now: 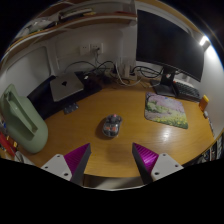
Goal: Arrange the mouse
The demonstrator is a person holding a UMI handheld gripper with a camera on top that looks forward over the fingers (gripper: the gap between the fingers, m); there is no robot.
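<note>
Gripper view shows the mouse [111, 125] lying on the wooden desk [90, 150], ahead of the fingers and roughly in line with the gap between them. It touches neither finger. The gripper [111, 158] is spread wide and holds nothing; its two purple pads [145, 156] face each other across bare desk. Beyond the mouse to the right lies a mat [166, 110] with a printed picture. Behind the mat stands a dark monitor [165, 42]. To the left, further back, sits a laptop [66, 86], and cables [105, 72] run along the wall.
</note>
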